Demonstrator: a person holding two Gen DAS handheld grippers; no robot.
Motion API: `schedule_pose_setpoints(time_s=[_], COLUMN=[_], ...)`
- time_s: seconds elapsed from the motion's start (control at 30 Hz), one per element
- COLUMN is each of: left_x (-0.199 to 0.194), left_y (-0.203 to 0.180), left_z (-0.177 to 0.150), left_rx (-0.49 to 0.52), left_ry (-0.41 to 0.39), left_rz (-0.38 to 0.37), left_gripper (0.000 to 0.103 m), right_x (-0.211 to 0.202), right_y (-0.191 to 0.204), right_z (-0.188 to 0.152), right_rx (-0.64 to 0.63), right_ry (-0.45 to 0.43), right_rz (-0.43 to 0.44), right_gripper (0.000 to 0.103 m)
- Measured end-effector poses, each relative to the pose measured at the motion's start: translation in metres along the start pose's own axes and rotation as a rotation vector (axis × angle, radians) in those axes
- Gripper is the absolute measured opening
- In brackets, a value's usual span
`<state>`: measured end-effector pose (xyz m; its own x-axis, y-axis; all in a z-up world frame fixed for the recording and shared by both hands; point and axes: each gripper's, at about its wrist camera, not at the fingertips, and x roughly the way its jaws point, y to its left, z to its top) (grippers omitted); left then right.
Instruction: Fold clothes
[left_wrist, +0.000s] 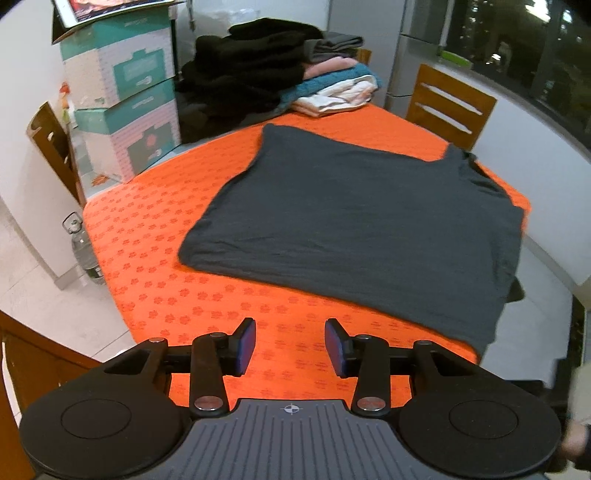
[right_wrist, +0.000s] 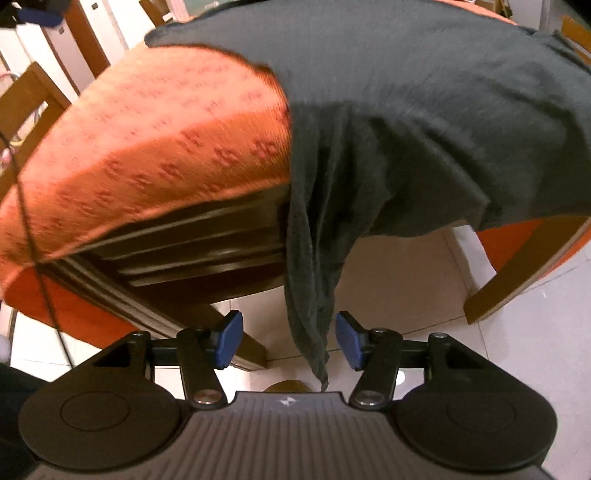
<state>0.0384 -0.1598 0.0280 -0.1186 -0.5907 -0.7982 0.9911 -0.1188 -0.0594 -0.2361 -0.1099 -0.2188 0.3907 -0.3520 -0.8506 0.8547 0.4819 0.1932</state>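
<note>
A dark grey T-shirt (left_wrist: 354, 218) lies spread on the orange patterned tablecloth (left_wrist: 155, 236), partly folded. My left gripper (left_wrist: 290, 345) hovers over bare cloth at the near edge, short of the shirt, open with nothing between its blue pads. In the right wrist view the shirt (right_wrist: 424, 96) drapes over the table's edge and a sleeve (right_wrist: 314, 280) hangs down toward the floor. My right gripper (right_wrist: 289, 339) is below the table edge, open; the sleeve's tip hangs between the pads, nearer the right one, and neither pad presses on it.
Folded clothes (left_wrist: 273, 77) are stacked at the table's far end beside cardboard boxes (left_wrist: 125, 92). Wooden chairs stand at the right (left_wrist: 448, 110) and left (left_wrist: 51, 147). A water bottle (left_wrist: 83, 247) sits on the tiled floor. A dark wooden table frame (right_wrist: 192, 243) shows under the cloth.
</note>
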Motion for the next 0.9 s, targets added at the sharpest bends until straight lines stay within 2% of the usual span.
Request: schedule_pose_setpoints(time_s=[0.1,0.2,0.23,0.27,0.4,0.5,0.7,0.8,0.9], left_x=[-0.003,-0.002,-0.001,0.000,0.004,0.009,0.025,0.032,0.034], left_y=[-0.007,-0.010,-0.010,-0.011,-0.015,-0.020,-0.046,-0.068,-0.086], left_z=[0.001,0.003,0.003,0.004,0.004,0.003,-0.018,-0.034,-0.044], left_rx=[0.027,0.046,0.053,0.062,0.101,0.128,0.203,0.257,0.309], left_ry=[-0.003,-0.003,-0.003,-0.004,-0.001,0.009,0.088,0.135,0.149], left_rz=[-0.011,-0.029,-0.036,-0.043,-0.079,-0.125,-0.306,-0.408,-0.483], left_gripper=[0.044,0.044,0.044,0.044,0.045,0.045,0.046,0.046,0.046], right_x=[0.025,0.042,0.046,0.050,0.034,-0.002,-0.102,-0.142,-0.170], right_y=[-0.002,-0.005,-0.006,-0.007,-0.002,0.009,0.030,0.030,0.028], right_z=[0.002,0.003,0.003,0.003,0.002,-0.001,0.018,0.043,0.072], right_rx=[-0.024,-0.011,-0.003,0.005,0.031,0.042,-0.010,-0.025,-0.017], right_ry=[0.011,0.032,0.039,0.046,0.048,0.038,0.002,-0.038,-0.079], right_rz=[-0.027,-0.049,-0.052,-0.055,-0.054,-0.039,0.004,0.009,0.030], right_gripper=[0.052,0.034,0.017,0.006,0.006,0.005,0.005,0.005,0.005])
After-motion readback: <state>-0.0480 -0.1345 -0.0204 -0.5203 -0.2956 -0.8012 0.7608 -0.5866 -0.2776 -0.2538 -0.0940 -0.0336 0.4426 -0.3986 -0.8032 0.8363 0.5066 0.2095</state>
